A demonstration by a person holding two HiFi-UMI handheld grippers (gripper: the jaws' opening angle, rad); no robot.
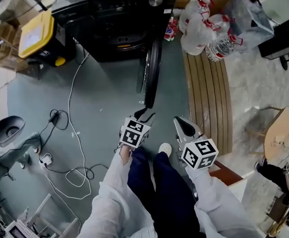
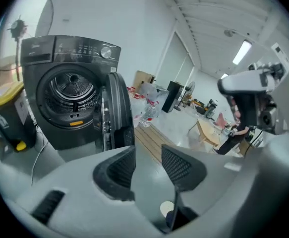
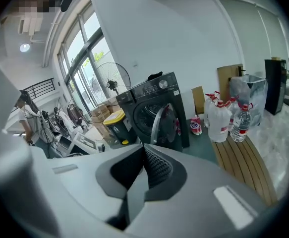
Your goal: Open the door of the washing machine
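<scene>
Washing machine (image 1: 115,19) at 12 o'clock in head view. Door (image 1: 152,71) already swung wide, seen edge-on, free edge pointing back at person's legs. Left gripper (image 1: 145,115) near that edge but clear of it, jaws apart, nothing between em. Right gripper (image 1: 183,126) at its 3 o'clock, jaws pressed together, empty. Yellow-lidded bin (image 1: 35,33) at 10, water bottles (image 1: 203,29) at 1, cables (image 1: 72,133) over floor at 9.
</scene>
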